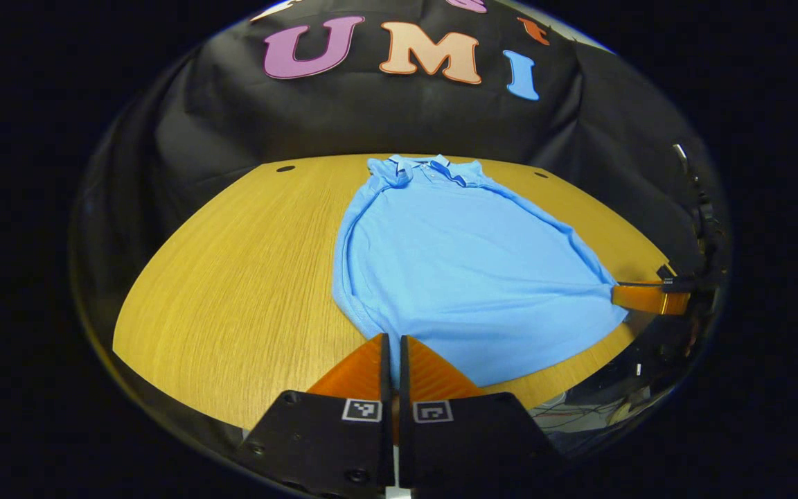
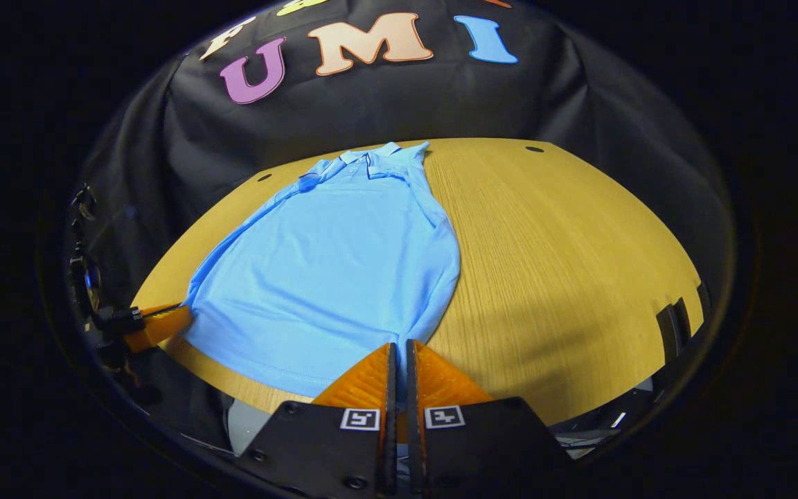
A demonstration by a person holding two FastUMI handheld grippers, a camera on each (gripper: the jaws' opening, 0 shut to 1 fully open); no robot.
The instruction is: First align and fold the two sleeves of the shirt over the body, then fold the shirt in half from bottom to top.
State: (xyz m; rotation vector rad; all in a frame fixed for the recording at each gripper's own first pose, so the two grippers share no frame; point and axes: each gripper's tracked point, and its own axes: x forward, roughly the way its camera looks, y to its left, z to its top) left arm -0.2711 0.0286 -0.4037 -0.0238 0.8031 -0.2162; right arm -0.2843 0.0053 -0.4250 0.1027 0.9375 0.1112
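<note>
shirt (image 1: 461, 270): 1, light blue polo, lying flat on the bench, collar at the far end near the booth wall, hem at the near edge; both sleeves look already folded in over the body, side edges run smooth from collar to hem.
collar (image 1: 427, 168): 1, at the far end, buttoned placket just visible; button count too small to tell.
bench (image 1: 233, 277): 1, wood-grain top with a rounded outline in both views; bare wood left of the shirt in the left gripper view, right of it in the right gripper view.
bench holes: 2 small dark holes near the far edge, one (image 1: 285, 168) left of the collar, one (image 1: 541, 174) right of it.
left hand-held gripper (image 1: 395, 341): fingers closed together, tips at the near-left hem corner, cloth pinched between them; seen from the right gripper view (image 2: 163, 320) at the left rim, touching the same hem corner.
right hand-held gripper (image 2: 399, 346): fingers closed together on the near-right hem corner, shirt edge running in between the tips; seen from the left gripper view (image 1: 641, 296) at the right rim, tip touching the hem corner, fabric pulled to a slight point there.
gripper count: 2, one per hem corner, well apart, full hem width between them.
hem: lies along the near bench edge, a few soft wrinkles near both corners.
booth wall (image 1: 371, 118): 1 black cloth, behind the bench.
</note>
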